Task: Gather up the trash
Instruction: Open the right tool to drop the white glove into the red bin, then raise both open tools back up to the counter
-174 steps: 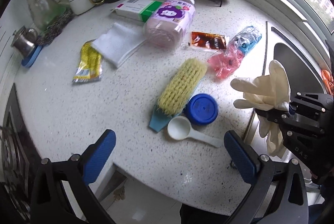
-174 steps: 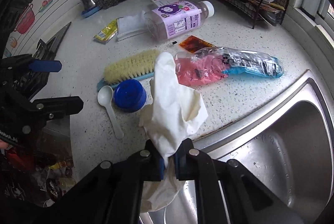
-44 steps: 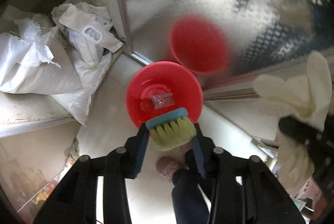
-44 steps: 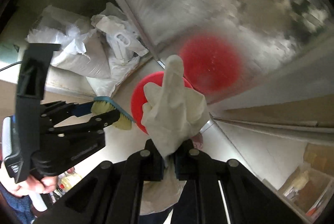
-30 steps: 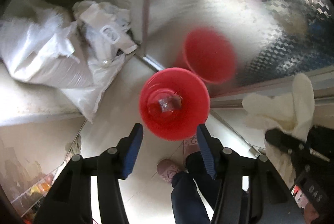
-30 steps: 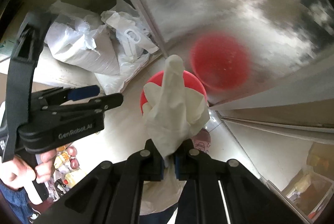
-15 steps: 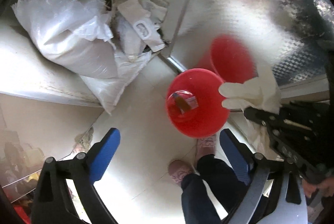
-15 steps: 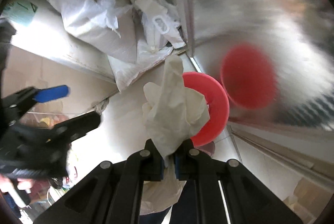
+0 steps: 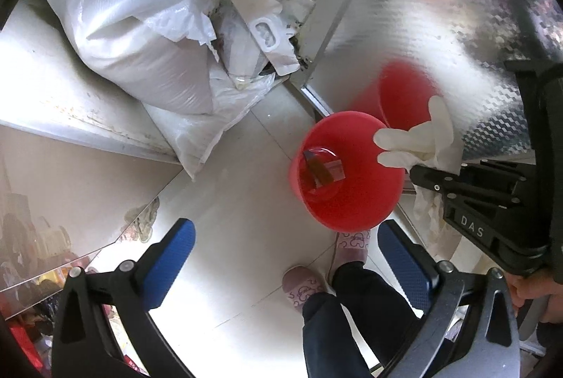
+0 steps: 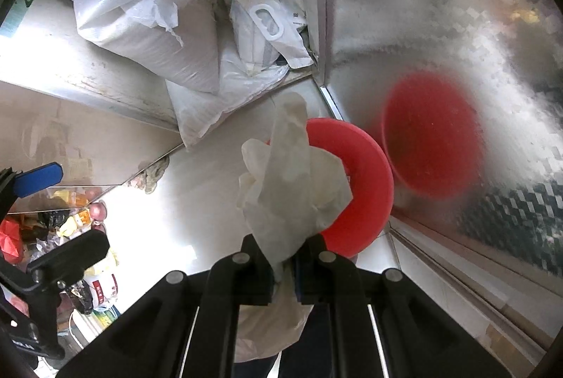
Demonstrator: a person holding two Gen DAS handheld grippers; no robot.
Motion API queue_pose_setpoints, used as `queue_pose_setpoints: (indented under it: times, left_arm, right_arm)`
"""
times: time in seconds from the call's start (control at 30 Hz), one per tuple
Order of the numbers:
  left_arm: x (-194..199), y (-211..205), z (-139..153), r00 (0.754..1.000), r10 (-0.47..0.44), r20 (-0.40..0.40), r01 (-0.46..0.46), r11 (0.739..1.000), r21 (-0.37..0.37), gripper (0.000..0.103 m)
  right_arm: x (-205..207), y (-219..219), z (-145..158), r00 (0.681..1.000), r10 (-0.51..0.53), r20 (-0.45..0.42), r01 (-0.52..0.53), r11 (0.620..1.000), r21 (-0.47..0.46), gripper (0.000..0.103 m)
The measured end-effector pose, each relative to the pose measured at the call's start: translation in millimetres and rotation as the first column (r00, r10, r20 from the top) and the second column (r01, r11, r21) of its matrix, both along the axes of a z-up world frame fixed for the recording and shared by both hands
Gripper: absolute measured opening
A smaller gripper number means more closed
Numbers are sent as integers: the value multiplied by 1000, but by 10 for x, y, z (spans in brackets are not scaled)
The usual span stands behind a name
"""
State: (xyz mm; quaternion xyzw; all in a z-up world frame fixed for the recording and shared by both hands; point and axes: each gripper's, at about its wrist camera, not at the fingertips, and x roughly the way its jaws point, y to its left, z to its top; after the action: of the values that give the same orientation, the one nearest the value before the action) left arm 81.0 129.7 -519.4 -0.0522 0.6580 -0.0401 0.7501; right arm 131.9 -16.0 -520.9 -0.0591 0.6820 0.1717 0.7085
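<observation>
While the right gripper [image 10: 283, 267] pinches a floppy white glove [image 10: 292, 188] tight between its jaws, the red bin [image 9: 346, 170] sits on the floor right below it. The gripper points down, and the glove covers part of the bin's rim in the right wrist view. This looks like the drop-off step: the glove is the piece of trash in hand, and it is not in the bin yet. A small clear wrapper [image 9: 322, 168] already lies at the bottom of the bin.

The left gripper [image 9: 285, 258] is off to the side of the bin, over bare floor. Its jaws are opening wide and nothing is between them.

Next, the right gripper likely needs to hang the glove over the middle of the bin and then let go. The glove is soft and light, so it may catch on the rim or cling to a pad.
</observation>
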Motion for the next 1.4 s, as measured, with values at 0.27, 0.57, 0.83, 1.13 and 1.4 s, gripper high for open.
queue_pose_setpoints:
  times: [0.27,0.57,0.83,1.13,1.4]
  left_arm:
    - [11,20,-64,1000,10,-6,-10,1000,17,103]
    - [-61,45,59,1000,17,14,-17,999,29,103]
    - [-221,86,557,998,10,60,-12,999,36,103]
    - [-459,124,1775,990,-8,142,1,999,51,103]
    - [-730,104,2951,973,15,231,-32,997,68,103]
  right_arm:
    - [4,-19,12,1000,-13,13,13,1000,-29,60]
    - [-53,-45,110,1000,-20,23,21,999,-31,88]
    - [-273,-2,574,998,22,61,-21,1000,-12,96]
    - [-533,-10,1706,991,38,129,-44,998,47,98]
    - [-710,-56,2858,972,6,235,-29,995,95,102]
